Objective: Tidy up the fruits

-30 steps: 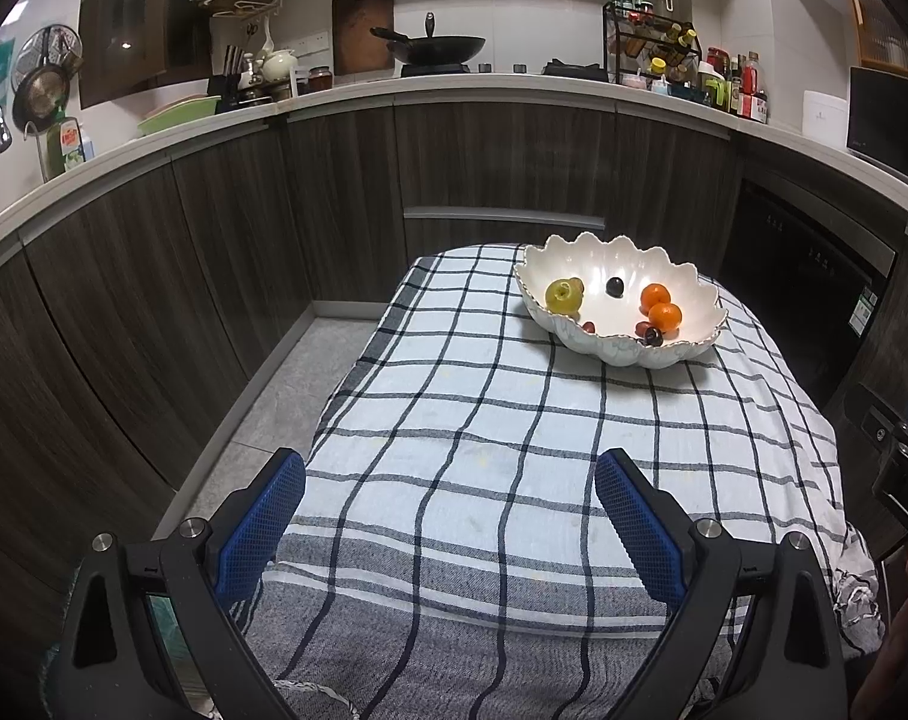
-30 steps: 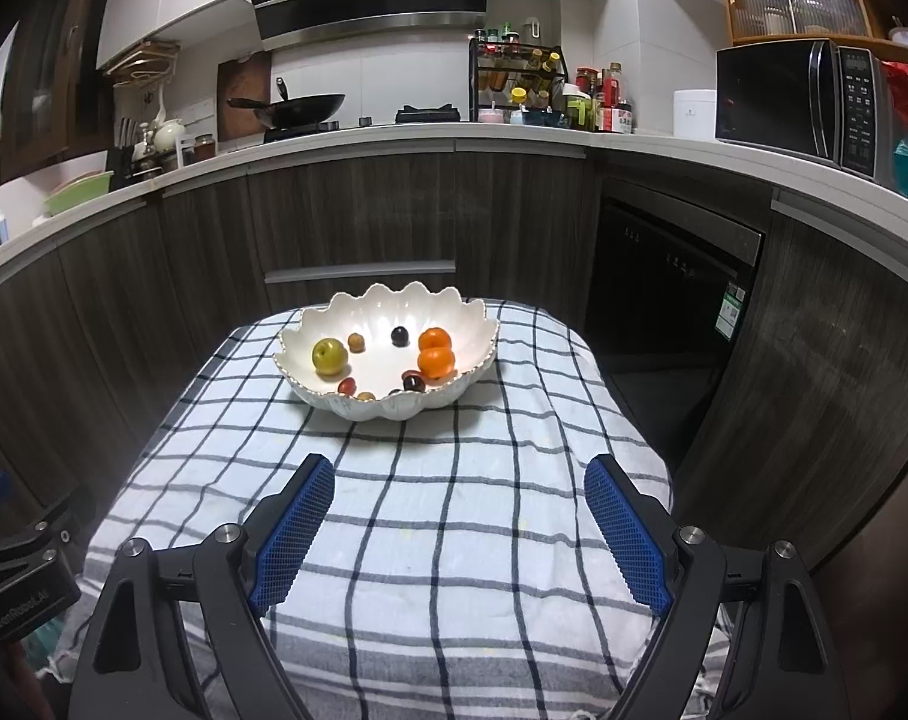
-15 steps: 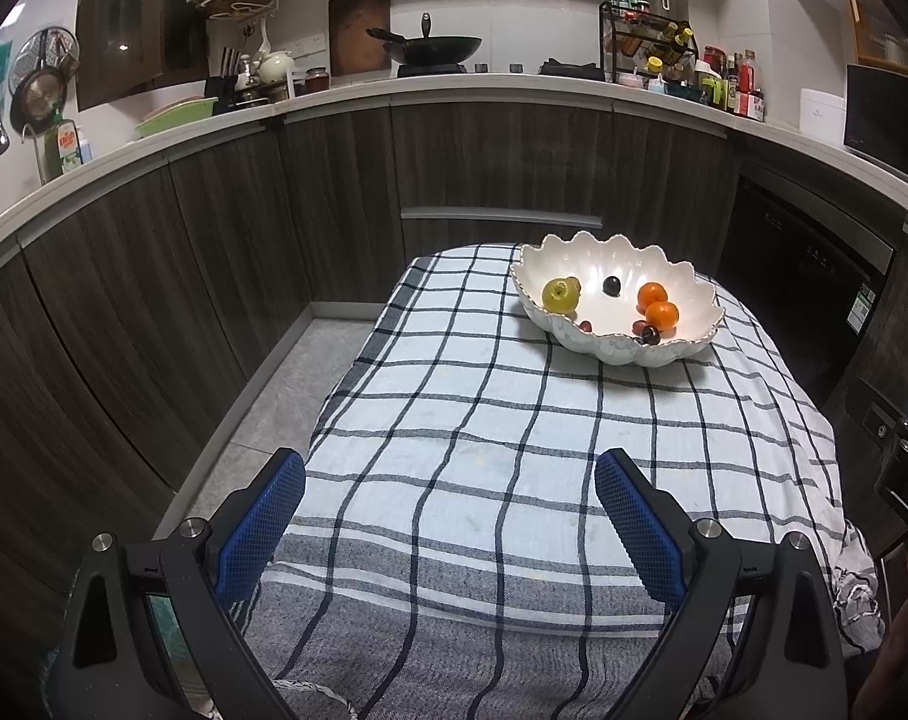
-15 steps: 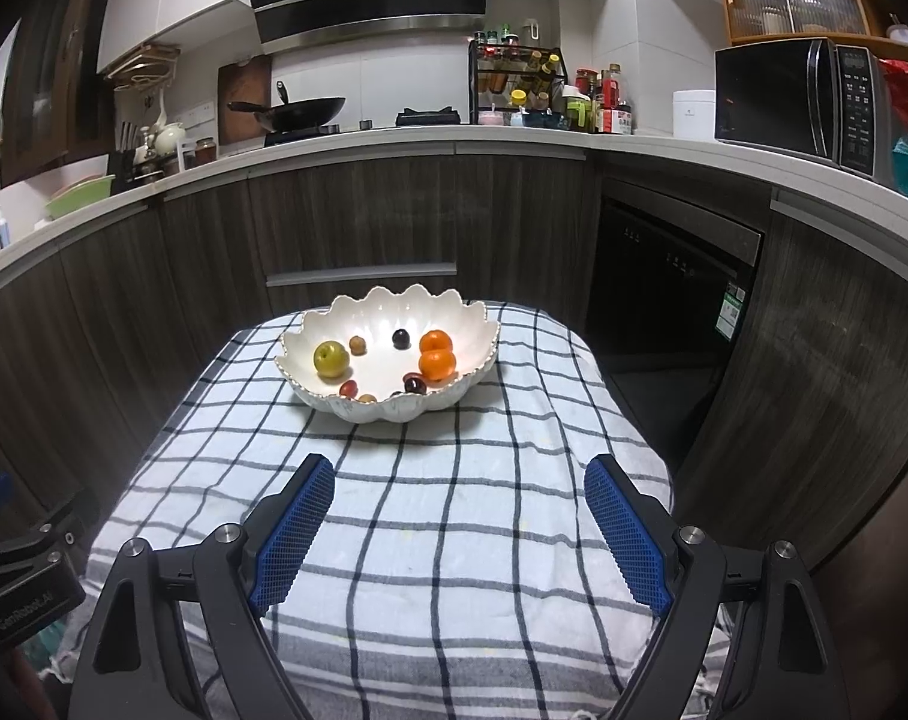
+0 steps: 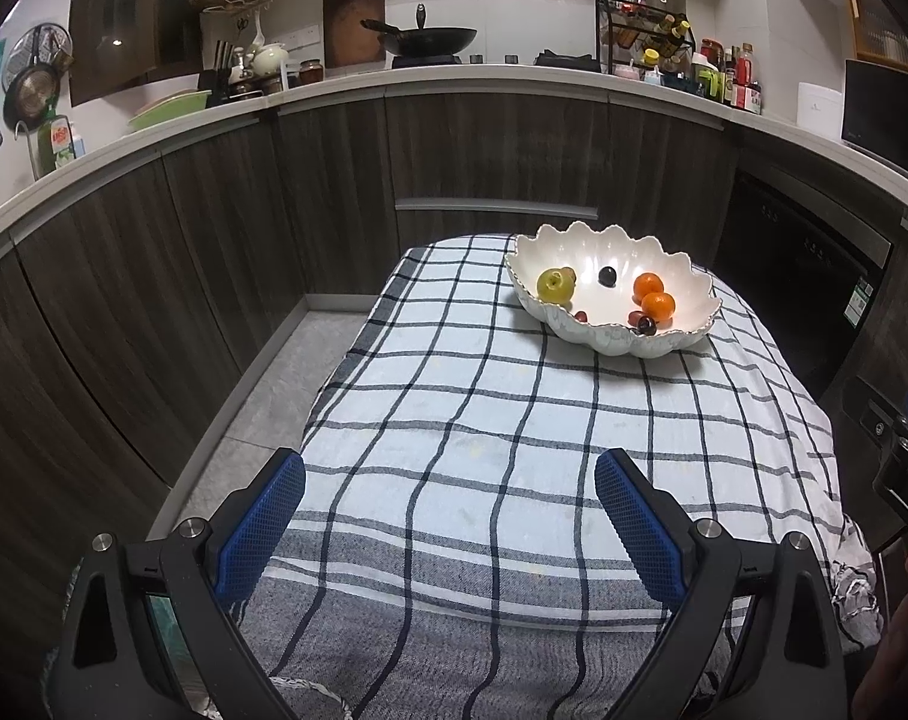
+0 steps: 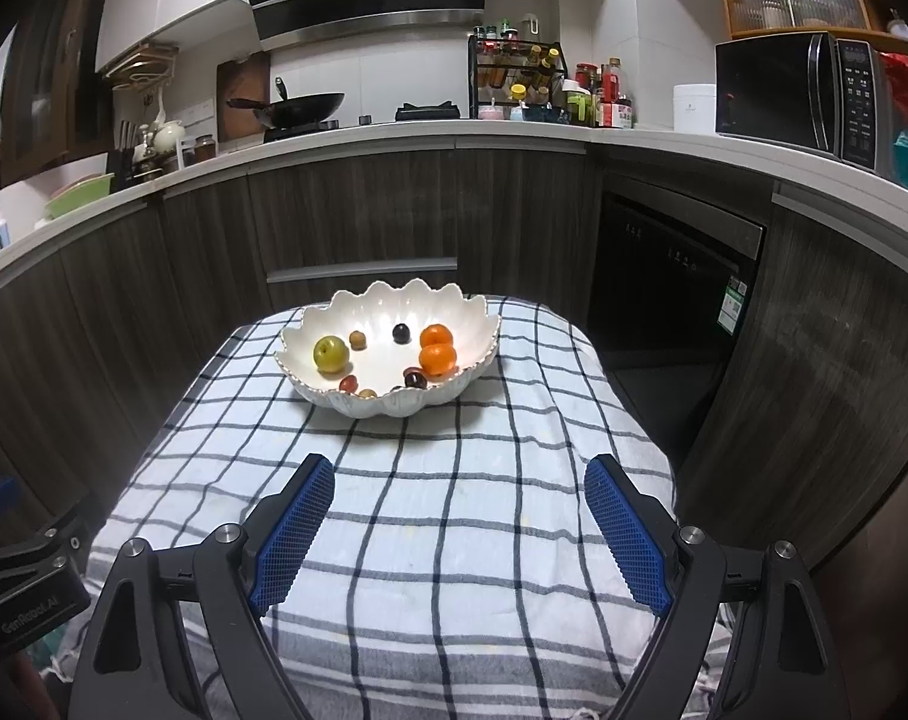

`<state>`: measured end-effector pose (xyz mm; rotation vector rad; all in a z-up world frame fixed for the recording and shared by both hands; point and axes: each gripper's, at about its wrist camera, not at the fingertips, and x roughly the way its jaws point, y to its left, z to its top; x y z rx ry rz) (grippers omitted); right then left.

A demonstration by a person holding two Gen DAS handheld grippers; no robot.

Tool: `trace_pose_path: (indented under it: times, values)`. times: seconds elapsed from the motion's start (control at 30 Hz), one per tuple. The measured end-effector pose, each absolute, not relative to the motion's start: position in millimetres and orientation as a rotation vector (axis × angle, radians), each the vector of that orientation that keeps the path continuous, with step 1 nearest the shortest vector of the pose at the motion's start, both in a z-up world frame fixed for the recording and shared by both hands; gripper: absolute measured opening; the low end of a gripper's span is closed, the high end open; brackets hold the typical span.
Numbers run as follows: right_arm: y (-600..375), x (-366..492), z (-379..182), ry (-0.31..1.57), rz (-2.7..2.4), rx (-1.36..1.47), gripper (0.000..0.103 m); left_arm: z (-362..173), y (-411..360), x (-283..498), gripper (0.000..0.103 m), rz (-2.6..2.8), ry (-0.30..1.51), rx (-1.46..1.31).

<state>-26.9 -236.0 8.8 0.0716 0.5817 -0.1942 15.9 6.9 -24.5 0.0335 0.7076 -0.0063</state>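
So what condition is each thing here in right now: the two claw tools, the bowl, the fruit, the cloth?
Left gripper: jaws wide open, empty, above the cloth.
Right gripper: jaws wide open, empty, above the cloth.
White bowl: upright on the cloth, holding fruit.
Green apple: lying in the bowl.
Two oranges: in the bowl, touching.
Checked cloth: spread over the table, edges hanging down.
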Motion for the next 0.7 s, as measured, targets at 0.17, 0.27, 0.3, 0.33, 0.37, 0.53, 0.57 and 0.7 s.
trace_pose_path:
  times: [0.17, 0.27, 0.3, 0.33, 0.37, 0.53, 0.57, 0.7]
  values:
    - [-233.6, -27.2, 8.7, 0.582, -0.194, 0.071, 0.086, -24.6, 7.1, 16.1, 0.099, -0.005, 0.708, 0.034]
    - [-235.8, -27.1, 8.7, 0.583, -0.194, 0.072, 0.086, -24.7, 7.1, 16.1, 0.099, -0.005, 0.708, 0.034]
    - [-235.7, -27.1, 8.8, 0.583, -0.195, 0.072, 0.086, -24.7, 7.1, 16.2, 0.099, -0.005, 0.708, 0.034]
    - [-234.6, -27.0, 8.8, 0.582, -0.195, 0.072, 0.086, -24.7, 7.4, 16.0, 0.099, -0.005, 0.707, 0.035]
    - [-235.9, -27.0, 8.8, 0.583, -0.193, 0.072, 0.086, -24.9, 7.0, 16.3, 0.099, -0.005, 0.708, 0.034]
    - [-234.8, -26.5, 8.6, 0.582, -0.195, 0.072, 0.086, -25.5, 7.1, 16.5, 0.100, -0.005, 0.710, 0.035]
    - [-235.0, -26.5, 8.6, 0.582, -0.194, 0.072, 0.086, -26.0, 6.8, 16.5, 0.100, -0.004, 0.710, 0.035]
    - [-236.5, -26.5, 8.5, 0.584, -0.194, 0.074, 0.086, -26.5, 6.7, 16.7, 0.100, -0.004, 0.711, 0.035]
